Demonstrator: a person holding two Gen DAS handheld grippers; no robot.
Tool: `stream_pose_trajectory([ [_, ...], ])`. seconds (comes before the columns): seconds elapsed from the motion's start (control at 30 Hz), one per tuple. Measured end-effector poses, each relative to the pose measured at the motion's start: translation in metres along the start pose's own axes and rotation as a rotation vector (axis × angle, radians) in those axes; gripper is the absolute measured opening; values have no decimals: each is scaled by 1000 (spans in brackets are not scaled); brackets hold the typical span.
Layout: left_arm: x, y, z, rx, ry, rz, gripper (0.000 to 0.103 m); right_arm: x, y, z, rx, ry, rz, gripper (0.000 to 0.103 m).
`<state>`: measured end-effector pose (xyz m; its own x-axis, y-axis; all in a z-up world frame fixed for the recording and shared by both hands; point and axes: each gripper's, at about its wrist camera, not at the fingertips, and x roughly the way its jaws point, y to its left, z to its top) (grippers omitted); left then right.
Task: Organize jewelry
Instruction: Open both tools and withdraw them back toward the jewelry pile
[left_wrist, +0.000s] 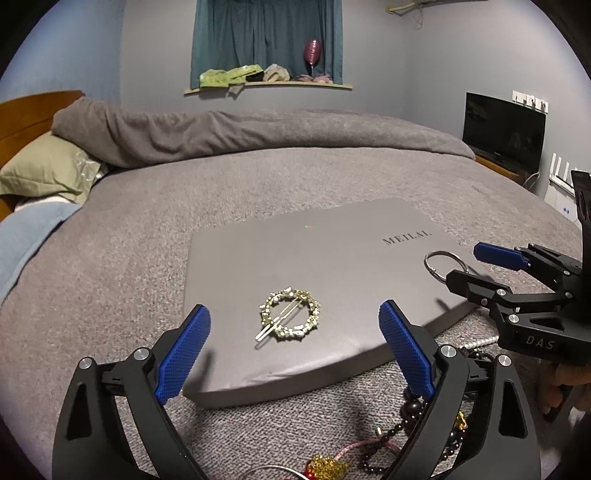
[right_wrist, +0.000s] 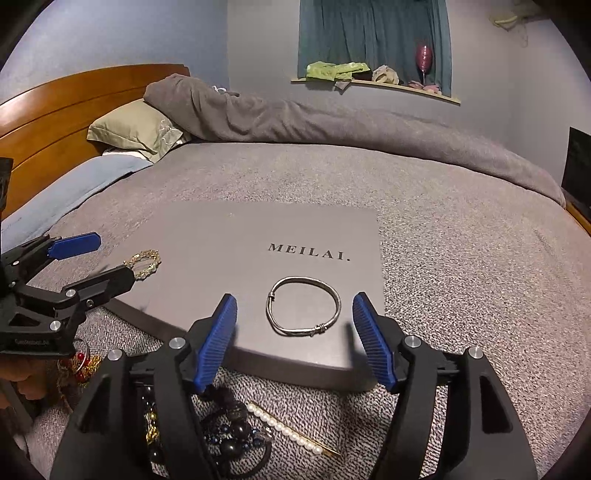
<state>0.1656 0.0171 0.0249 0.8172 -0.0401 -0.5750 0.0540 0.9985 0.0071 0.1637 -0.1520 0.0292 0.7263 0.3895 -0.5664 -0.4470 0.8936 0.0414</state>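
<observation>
Right gripper (right_wrist: 293, 336) wide open, empty; silver bangle (right_wrist: 303, 306) at 12 o'clock: stiff, probably slippery; pinch the rim.

Hair clip (left_wrist: 290, 314) lies left of bangle (right_wrist: 303, 307) on the box (right_wrist: 229, 236).

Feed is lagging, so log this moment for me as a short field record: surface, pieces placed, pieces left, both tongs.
surface: flat grey MEILAI box on grey bed cover
placed left: round gold wreath hair clip
placed right: silver wire bangle
unsorted: pearl hair pin, dark beads, off the box
left tongs: open, empty
right tongs: open, empty
</observation>
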Motion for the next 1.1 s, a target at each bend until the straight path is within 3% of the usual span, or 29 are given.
stream_pose_trajectory([
  [0.57, -37, 1, -23, 15, -2, -22, 94, -24, 10, -13, -12, -10, 40, 70],
  [0.93, -53, 9, -54, 18, 62, -95, 94, -42, 12, -49, -2, 56, 102, 70],
  [1.1, -55, -8, -63, 52, 81, -171, 93, -46, 11, -57, 3, 69, 114, 70],
])
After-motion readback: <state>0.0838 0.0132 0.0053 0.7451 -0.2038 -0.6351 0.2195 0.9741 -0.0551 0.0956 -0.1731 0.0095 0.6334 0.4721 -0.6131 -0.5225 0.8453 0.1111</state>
